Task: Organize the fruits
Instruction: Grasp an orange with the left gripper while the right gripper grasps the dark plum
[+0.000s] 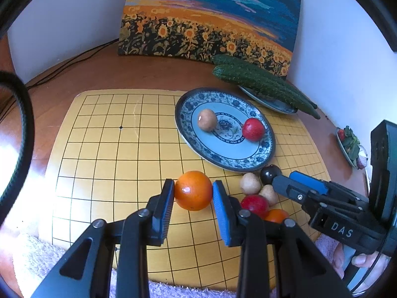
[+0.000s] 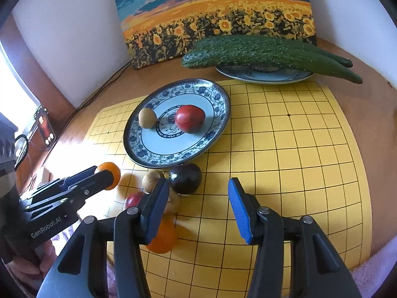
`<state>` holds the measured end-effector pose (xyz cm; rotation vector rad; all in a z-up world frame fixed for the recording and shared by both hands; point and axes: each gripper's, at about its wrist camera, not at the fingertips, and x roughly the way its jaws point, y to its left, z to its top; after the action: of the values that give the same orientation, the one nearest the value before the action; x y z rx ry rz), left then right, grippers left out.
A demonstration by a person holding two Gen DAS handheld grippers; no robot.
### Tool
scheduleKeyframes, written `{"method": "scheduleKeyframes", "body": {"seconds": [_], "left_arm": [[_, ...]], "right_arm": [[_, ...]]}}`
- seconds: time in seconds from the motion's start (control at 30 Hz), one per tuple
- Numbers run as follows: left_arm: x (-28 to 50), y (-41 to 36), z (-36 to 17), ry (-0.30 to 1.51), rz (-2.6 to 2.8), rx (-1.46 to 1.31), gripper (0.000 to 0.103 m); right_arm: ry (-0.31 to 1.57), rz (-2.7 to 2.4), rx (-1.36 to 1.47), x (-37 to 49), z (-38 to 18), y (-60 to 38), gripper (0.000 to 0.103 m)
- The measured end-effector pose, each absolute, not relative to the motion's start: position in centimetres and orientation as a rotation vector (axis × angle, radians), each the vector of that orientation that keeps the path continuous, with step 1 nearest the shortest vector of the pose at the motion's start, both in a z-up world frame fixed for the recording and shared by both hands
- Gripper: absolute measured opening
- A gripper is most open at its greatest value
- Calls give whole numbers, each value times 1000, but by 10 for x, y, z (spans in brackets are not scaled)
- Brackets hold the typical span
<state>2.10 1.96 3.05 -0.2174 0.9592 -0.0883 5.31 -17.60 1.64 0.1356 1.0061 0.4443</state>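
My left gripper [image 1: 193, 193] is shut on an orange [image 1: 193, 190] just above the yellow grid board [image 1: 111, 149]; it also shows in the right wrist view [image 2: 103, 173] with the orange [image 2: 113, 173]. My right gripper [image 2: 198, 198] is open and empty beside a dark plum [image 2: 185, 178]; it shows in the left wrist view [image 1: 282, 181]. A blue patterned plate [image 1: 263, 149] holds a brown longan [image 1: 207, 120] and a red fruit [image 1: 253, 129]. Loose longans [image 1: 250, 183], a red fruit [image 1: 254, 204] and a second orange [image 2: 162, 239] lie near the plate's front.
Two cucumbers [image 2: 260, 52] lie across a second plate [image 2: 265, 74] at the back by a sunflower painting [image 2: 211, 12]. A small dish of greens [image 1: 349, 144] sits at the right. A phone [image 2: 44, 126] and cables lie at the left. A towel [image 1: 37, 255] edges the board.
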Motion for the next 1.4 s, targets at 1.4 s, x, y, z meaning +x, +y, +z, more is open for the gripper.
{"method": "scheduleKeyframes", "body": {"seconds": [1.4], "left_arm": [[16,12,41,936,-115,-213,33]], "right_arm": [[981,493,245,52,20,-185,26]]}}
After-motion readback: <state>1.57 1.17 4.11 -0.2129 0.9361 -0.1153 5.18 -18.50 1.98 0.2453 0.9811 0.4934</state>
